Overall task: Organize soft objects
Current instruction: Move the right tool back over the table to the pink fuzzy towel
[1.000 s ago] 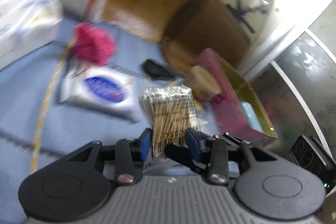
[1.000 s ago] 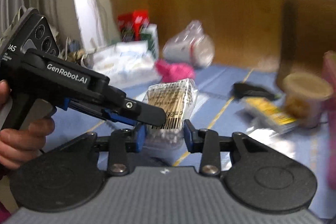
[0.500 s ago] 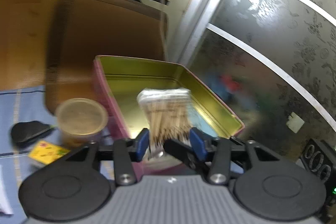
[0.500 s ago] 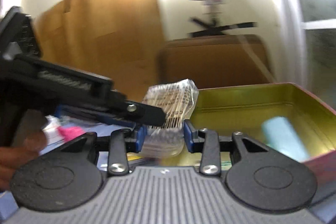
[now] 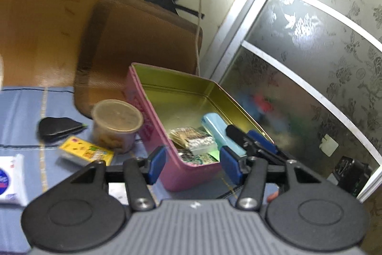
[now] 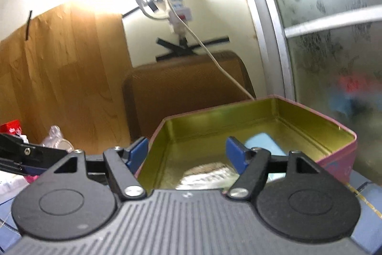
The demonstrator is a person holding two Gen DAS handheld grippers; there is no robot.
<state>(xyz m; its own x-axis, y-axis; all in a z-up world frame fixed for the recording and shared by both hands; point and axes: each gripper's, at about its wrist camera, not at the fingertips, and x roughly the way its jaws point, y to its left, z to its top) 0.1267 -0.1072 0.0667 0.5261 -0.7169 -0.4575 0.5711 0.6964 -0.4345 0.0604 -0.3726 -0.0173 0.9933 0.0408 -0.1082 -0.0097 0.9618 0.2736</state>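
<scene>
Cotton swabs (image 5: pixel 193 138) in their clear packet lie flat on the bottom of the pink tin (image 5: pixel 152 126), at its near end, touching a pale blue case (image 5: pixel 218 128) and resting partly on some printed packets. Neither pair of fingers holds them. The left gripper (image 5: pixel 193 165) hangs above the tin's near corner, its blue fingers (image 5: pixel 156 165) opening with only the tin's corner seen between them and nothing pressed. The right gripper (image 6: pixel 187 153) stands wider, its fingers (image 6: pixel 235 153) also opening, one outside the tin's left wall and one over its gold inside; below them the packet shows as a pale blur (image 6: pixel 206 173) on the tin floor. In the left view the tips of the right gripper (image 5: pixel 253 138) reach in over the tin's right rim. Left of the tin on the blue cloth stand a lidded plastic cup (image 5: pixel 117 123), touching the tin's side, a yellow packet (image 5: pixel 86 153) just beside the cup, a black pouch (image 5: pixel 58 127) and a white tissue pack (image 5: pixel 10 179) at the edge. Behind the tin rises a brown case (image 5: pixel 133 44), with a wooden board (image 6: pixel 59 78) and frosted glass door (image 5: pixel 310 59) beyond.
</scene>
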